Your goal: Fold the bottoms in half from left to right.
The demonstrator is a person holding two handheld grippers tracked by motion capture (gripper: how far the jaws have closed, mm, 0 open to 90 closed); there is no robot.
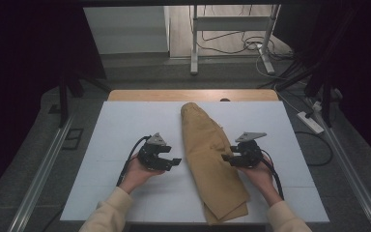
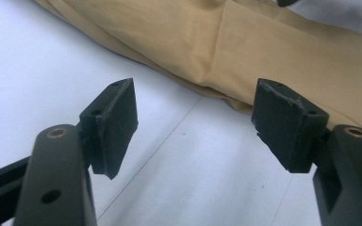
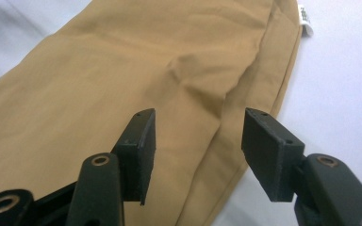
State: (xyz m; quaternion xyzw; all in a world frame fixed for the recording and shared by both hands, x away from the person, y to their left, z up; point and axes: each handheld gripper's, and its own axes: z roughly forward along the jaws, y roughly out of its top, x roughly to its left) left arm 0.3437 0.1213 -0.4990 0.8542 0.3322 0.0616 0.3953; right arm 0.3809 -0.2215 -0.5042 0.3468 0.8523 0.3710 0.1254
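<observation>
Cloth: tan garment [image 1: 212, 159], folded long & narrow, lies on white board [image 1: 125, 125] at table centre, running from far middle toward near edge, angled a bit to the right as it nears the person.
Cloth detail: several layers stacked; soft creases; near end overhangs the board's front edge slightly. Small white tag [image 3: 305, 18] at one edge in right gripper view.
Left gripper [image 1: 170, 162]: held in person's left hand [image 1: 137, 173], just left of the cloth, jaws pointing right toward it. Jaws stand wide apart, nothing btwn them.
Left gripper view: pads [image 2: 118, 123] hover over bare white board; cloth edge [image 2: 226, 52] lies just beyond the tips, not touching.
Right gripper [image 1: 228, 157]: held in right hand [image 1: 258, 173], at cloth's right side, jaws pointing left. Jaws apart, a moderate gap, nothing clamped.
Right gripper view: tips sit over the cloth's edge; one pad [image 3: 139, 148] over fabric, the other [image 3: 268, 150] over the fabric border & white board. Contact w/ cloth: can't tell.
Sleeves: cream-coloured [image 1: 108, 212], both forearms enter from bottom.
Table: wood edge [image 1: 149, 94] shows behind the board.
Surroundings: grey floor, cables & a white power strip [image 1: 310, 122] at right; metal stand legs [image 1: 193, 48] farther back.
</observation>
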